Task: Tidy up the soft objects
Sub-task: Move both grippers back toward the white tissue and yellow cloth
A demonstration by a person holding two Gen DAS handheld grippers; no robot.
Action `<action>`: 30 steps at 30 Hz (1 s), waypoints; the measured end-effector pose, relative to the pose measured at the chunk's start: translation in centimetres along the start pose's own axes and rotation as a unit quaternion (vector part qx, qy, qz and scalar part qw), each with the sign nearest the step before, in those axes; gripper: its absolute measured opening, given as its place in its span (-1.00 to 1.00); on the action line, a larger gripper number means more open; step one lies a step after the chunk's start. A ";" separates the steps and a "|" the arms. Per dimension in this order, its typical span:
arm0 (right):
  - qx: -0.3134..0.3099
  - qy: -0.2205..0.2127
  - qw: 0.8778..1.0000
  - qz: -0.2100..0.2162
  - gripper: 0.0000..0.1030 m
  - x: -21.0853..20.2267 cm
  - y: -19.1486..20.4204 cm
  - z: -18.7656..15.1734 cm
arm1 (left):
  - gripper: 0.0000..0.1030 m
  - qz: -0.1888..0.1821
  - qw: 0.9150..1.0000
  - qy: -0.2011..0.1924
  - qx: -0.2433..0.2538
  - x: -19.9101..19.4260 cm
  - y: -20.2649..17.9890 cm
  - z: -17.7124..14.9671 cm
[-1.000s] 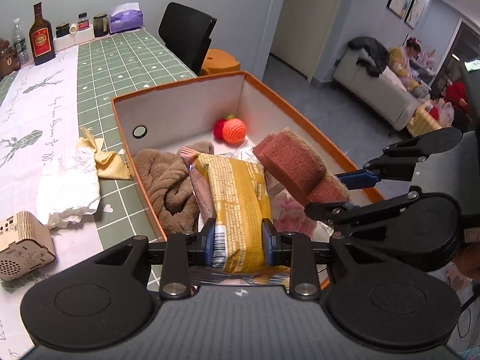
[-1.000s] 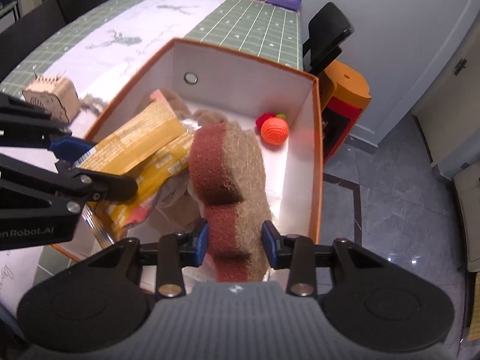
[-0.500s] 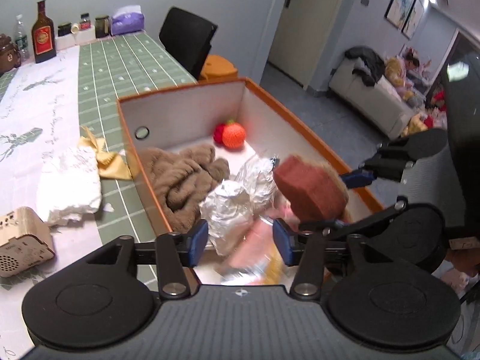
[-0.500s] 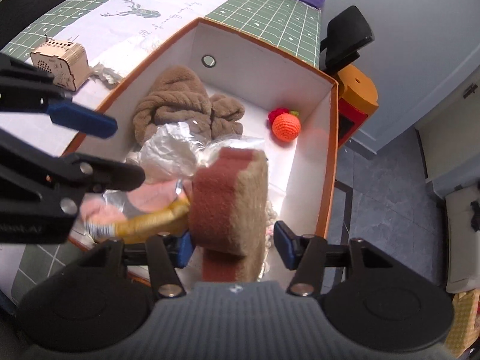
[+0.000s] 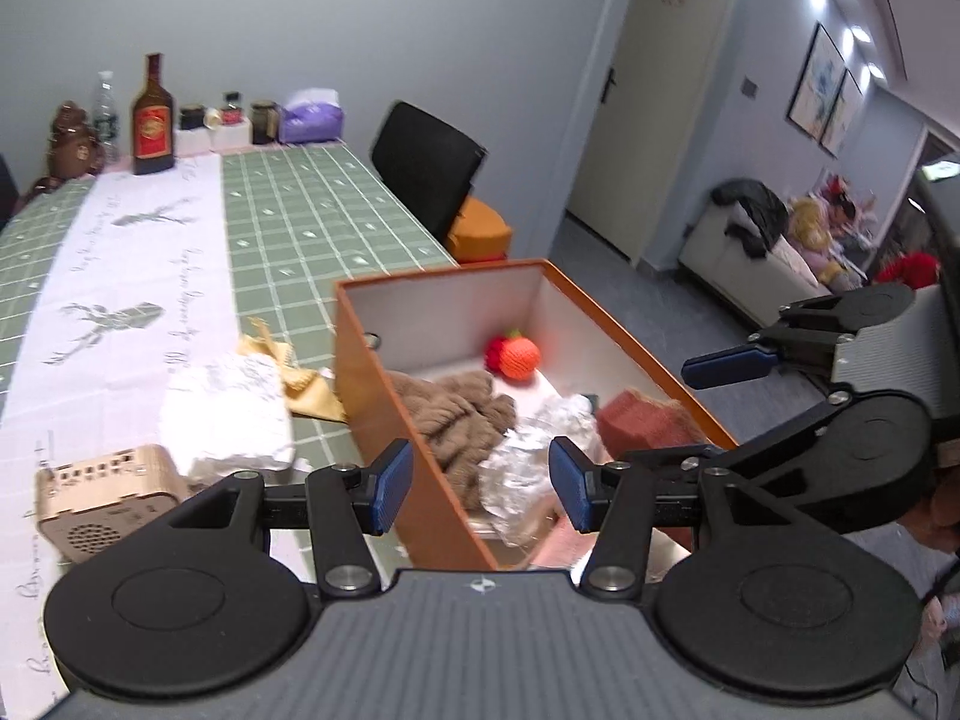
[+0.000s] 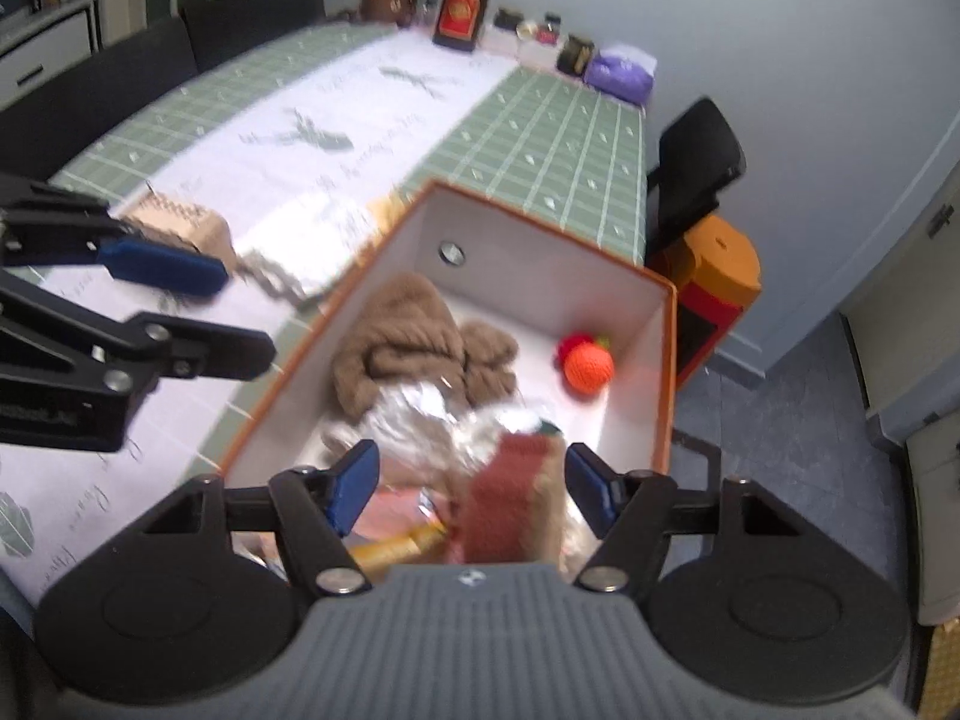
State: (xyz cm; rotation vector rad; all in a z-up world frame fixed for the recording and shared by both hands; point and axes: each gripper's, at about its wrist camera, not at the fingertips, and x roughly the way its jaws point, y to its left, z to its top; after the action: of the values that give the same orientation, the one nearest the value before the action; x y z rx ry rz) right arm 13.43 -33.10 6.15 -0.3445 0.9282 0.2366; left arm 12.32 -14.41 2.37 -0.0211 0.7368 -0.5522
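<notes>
An orange box (image 5: 384, 384) (image 6: 666, 372) with white inner walls holds a brown knitted cloth (image 5: 462, 414) (image 6: 408, 342), crumpled foil (image 5: 528, 468) (image 6: 432, 414), an orange crochet ball (image 5: 519, 358) (image 6: 588, 366), a red-brown sponge (image 5: 642, 423) (image 6: 510, 492) and a yellow packet (image 6: 396, 546). My left gripper (image 5: 480, 489) is open and empty above the box's left wall. My right gripper (image 6: 468, 489) is open above the sponge, which lies loose in the box.
On the green checked tablecloth (image 5: 288, 222) left of the box lie a white tissue wad (image 5: 225, 414), a yellow cloth (image 5: 300, 384) and a wooden speaker box (image 5: 102, 501). Bottles and jars (image 5: 153, 120) stand at the far end. A black chair (image 5: 426, 171) stands beyond.
Both grippers opened and pulled back and up. The left let the yellow packet fall into the box. The right let the sponge drop into the box.
</notes>
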 end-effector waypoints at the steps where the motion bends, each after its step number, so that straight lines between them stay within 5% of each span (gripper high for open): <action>1: 0.002 -0.009 1.000 0.005 0.35 -0.3 0.5 0.1 | 0.17 0.006 1.000 -0.007 -0.001 -0.3 0.3 -0.2; 10: -0.028 -0.060 0.996 0.052 0.35 -0.3 6.2 1.1 | 0.17 0.060 0.997 -0.040 -0.008 -2.7 4.0 -2.8; 21: -0.103 -0.064 0.990 0.075 0.32 3.3 11.6 2.6 | 0.17 0.072 0.997 0.006 -0.011 -2.4 8.6 -5.3; 30: -0.120 -0.042 0.989 0.078 0.29 6.4 12.3 4.1 | 0.17 0.062 0.998 0.032 -0.010 -2.9 11.5 -5.8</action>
State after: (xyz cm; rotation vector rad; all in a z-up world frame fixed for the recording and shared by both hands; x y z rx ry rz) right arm 15.90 -19.83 0.91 -0.4803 0.8456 0.5052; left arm 12.25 -2.14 -2.49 0.0227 0.8009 -0.4288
